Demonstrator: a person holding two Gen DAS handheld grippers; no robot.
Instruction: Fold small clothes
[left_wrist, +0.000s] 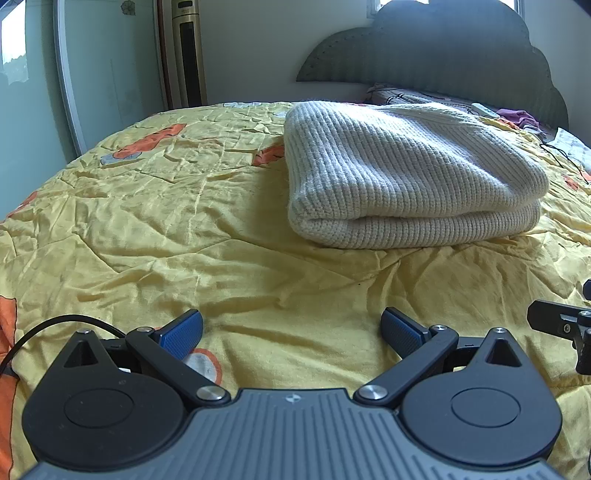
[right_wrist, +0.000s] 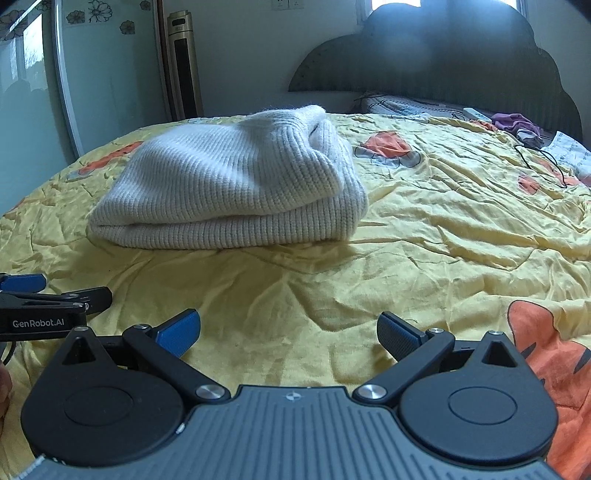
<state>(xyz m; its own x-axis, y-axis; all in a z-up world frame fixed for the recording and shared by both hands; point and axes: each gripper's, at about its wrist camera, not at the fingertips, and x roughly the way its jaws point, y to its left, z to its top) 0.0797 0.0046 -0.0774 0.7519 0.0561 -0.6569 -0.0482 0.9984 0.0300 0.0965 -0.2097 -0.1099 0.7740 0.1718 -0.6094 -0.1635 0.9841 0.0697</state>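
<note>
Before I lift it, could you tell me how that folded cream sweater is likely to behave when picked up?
The cream sweater is thick ribbed knit, so probably floppy: its stacked folded layers would likely sag or unfold if lifted from one edge. The coarse ribs should grip well, not slip. It looks bulky but probably light.

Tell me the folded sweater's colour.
Cream-white ribbed knit sweater, clearest in the left wrist view.

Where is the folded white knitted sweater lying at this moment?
The sweater lies folded on the yellow bedspread, ahead of both open grippers: right of centre in the left wrist view, left of centre in the right wrist view, with the headboard behind it.
</note>
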